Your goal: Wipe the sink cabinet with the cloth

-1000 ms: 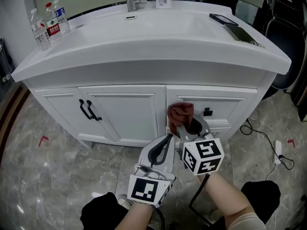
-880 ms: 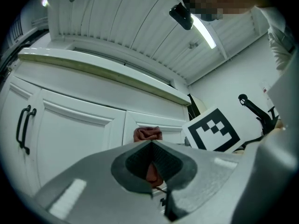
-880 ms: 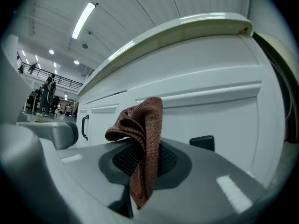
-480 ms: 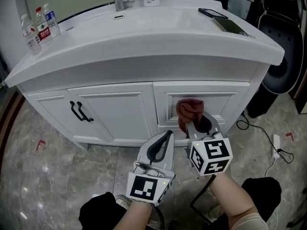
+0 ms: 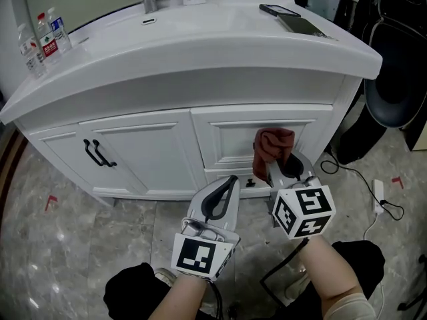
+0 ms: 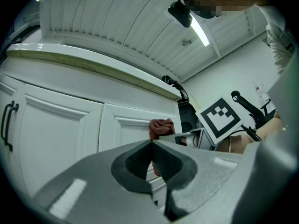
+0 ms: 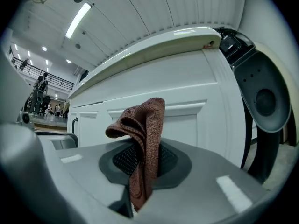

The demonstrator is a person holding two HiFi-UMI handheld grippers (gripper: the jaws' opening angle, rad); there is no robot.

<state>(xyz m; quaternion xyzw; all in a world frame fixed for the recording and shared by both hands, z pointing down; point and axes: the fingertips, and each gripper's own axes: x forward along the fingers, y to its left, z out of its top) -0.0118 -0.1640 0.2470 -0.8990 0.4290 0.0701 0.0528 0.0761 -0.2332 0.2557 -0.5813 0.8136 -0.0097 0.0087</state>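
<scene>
Right gripper (image 5: 280, 171): pinching the rust-red cloth (image 5: 272, 145) at the sink cabinet's drawer front (image 5: 230, 135).
Left gripper (image 5: 230, 182): pressed together, empty.
Risk: the pinch looks thin, so rubbing could drag the cloth free.

The right tongs (image 5: 285, 167) have carried the cloth (image 5: 272, 145) rightward across the drawer front (image 5: 229, 136), seemingly touching it.

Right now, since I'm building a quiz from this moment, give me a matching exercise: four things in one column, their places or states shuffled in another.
1. cloth
2. left gripper
3. water bottles
4. phone

A. right end of the countertop
B. jaws together, empty
C. clamped in the right gripper
D. left end of the countertop

Pairs: 1-C, 2-B, 3-D, 4-A
</scene>
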